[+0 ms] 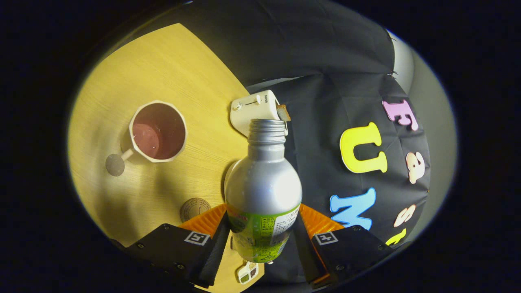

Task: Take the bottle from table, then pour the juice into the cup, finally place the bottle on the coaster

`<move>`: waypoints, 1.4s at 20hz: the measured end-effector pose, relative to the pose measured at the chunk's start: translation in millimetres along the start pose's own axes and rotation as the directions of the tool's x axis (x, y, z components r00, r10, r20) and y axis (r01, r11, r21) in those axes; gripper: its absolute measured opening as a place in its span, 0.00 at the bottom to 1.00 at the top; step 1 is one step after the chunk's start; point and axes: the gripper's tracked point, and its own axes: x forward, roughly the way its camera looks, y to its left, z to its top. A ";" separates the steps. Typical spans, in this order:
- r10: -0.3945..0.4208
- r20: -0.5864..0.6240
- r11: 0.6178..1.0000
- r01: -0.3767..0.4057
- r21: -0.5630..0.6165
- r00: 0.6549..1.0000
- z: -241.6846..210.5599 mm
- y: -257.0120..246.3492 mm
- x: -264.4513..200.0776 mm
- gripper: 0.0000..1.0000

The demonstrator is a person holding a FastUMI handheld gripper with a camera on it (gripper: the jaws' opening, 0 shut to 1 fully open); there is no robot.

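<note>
Silver bottle, cap off, clamped at green label between both fingers of gripper, held over table edge. Round coaster seen on wooden table just ahead of fingers. Cup with reddish juice set farther in; white toaster placed at far edge.

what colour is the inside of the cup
Dark reddish-brown inside the cup, with a cream rim, in the gripper view.
</note>
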 end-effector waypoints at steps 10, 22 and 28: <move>0.006 0.035 0.922 -0.019 0.387 0.999 -7.1 4.6 -7.1 0.79; 0.073 0.204 0.549 -0.210 0.809 0.976 0.6 17.4 -3.4 0.78; 0.006 0.203 0.307 -0.195 0.931 0.979 -22.1 6.3 10.0 0.78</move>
